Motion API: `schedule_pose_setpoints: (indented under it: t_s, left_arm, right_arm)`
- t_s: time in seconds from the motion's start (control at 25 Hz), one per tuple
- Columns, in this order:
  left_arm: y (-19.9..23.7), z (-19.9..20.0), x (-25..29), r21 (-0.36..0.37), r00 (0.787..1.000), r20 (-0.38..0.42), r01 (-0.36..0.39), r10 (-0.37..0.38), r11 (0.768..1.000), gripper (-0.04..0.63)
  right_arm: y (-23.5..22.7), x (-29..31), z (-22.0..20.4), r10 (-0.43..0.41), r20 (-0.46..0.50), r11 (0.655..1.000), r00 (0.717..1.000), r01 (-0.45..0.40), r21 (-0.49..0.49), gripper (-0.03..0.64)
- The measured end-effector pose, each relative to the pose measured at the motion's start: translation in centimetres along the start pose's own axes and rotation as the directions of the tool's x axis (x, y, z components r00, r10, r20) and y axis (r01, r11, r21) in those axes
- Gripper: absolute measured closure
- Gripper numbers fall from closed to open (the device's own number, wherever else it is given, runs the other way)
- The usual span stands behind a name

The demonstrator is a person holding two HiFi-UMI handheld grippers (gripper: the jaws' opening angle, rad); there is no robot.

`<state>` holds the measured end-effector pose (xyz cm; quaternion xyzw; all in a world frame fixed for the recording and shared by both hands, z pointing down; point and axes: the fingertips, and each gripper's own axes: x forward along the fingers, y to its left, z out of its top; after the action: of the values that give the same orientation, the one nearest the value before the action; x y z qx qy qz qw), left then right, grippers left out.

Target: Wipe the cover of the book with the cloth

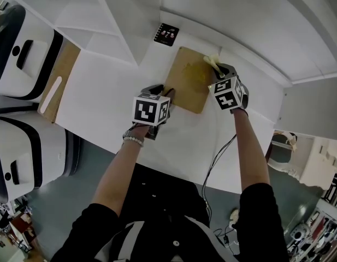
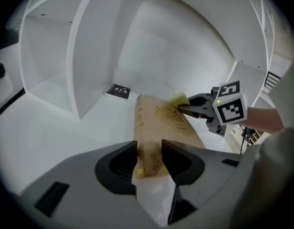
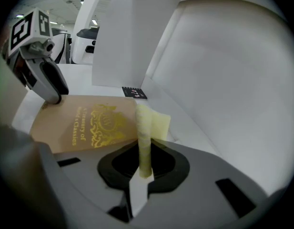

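With the book (image 1: 187, 83) clamped by the left gripper (image 2: 149, 160), the cloth (image 3: 145, 128) pinched in the right gripper (image 3: 143, 165) is best dragged flat

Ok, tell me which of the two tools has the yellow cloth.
The right tool: the rolled yellow cloth is pinched between its jaws, at the far end of the tan book. The left tool clamps that book's near end instead.

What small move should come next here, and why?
Probably sweep the right claw, shut on the cloth, across the book cover toward the left claw: the cloth sits at the cover's far edge, and the left claw clamps the near edge, steadying it.
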<state>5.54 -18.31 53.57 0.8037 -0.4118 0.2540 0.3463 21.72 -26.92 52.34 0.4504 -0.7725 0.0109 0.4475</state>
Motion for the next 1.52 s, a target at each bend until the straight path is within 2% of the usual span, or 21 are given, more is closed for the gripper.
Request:
schedule_pose_setpoints:
  t_s: [0.68, 1.04, 1.16, 1.28, 1.4, 1.52]
  left_arm:
    - [0.2, -0.1, 0.1, -0.024, 1.0, -0.012, -0.001, 0.001, 1.0, 0.433]
    - [0.2, 0.0, 0.0, -0.027, 1.0, -0.016, 0.004, -0.004, 1.0, 0.433]
    - [0.2, 0.0, 0.1, -0.025, 1.0, -0.018, 0.006, -0.006, 1.0, 0.433]
    - [0.3, 0.0, 0.1, -0.025, 1.0, -0.021, 0.019, -0.02, 0.999, 0.433]
    - [0.3, 0.1, 0.1, -0.037, 0.999, -0.023, 0.033, -0.034, 0.999, 0.433]
    - [0.3, 0.0, 0.0, -0.034, 0.999, -0.02, 0.036, -0.036, 0.999, 0.433]
  right_arm:
    - [7.4, -4.4, -0.8, 0.127, 0.026, 0.984, 0.992, -0.123, -0.128, 0.583]
    - [12.6, -7.4, -0.7, 0.229, 0.066, 0.961, 0.971, -0.215, -0.176, 0.581]
    - [14.0, -8.4, -1.0, 0.265, 0.061, 0.943, 0.962, -0.246, -0.223, 0.581]
    - [15.1, -9.2, -1.3, 0.329, 0.035, 0.912, 0.944, -0.308, -0.27, 0.581]
    - [15.1, -10.1, -1.2, 0.376, 0.022, 0.896, 0.926, -0.358, -0.261, 0.581]
    - [13.8, -10.5, -0.1, 0.373, 0.077, 0.916, 0.925, -0.354, -0.191, 0.581]
